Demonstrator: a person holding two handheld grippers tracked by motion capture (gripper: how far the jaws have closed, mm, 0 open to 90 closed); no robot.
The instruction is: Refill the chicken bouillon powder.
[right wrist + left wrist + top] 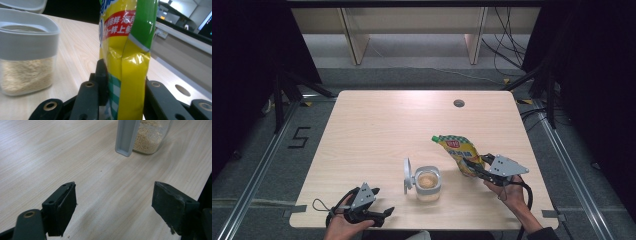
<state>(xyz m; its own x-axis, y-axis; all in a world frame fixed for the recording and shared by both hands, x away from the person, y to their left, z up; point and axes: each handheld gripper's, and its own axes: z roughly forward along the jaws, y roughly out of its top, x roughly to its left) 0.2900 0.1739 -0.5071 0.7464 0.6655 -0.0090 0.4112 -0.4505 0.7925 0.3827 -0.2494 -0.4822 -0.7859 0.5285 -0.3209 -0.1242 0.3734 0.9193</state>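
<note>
Meanwhile the right gripper [475,168] clamps a yellow pouch [458,151], seemingly just right of the open jar [428,183]; near left, the left gripper [384,214] has its jaws apart.

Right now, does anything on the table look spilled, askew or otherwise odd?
Little stands out. A few crumbs lie loose on the table near the open jar, whose lid stands flipped up at its side. The yellow pouch is creased where the right tool pinches it.
</note>
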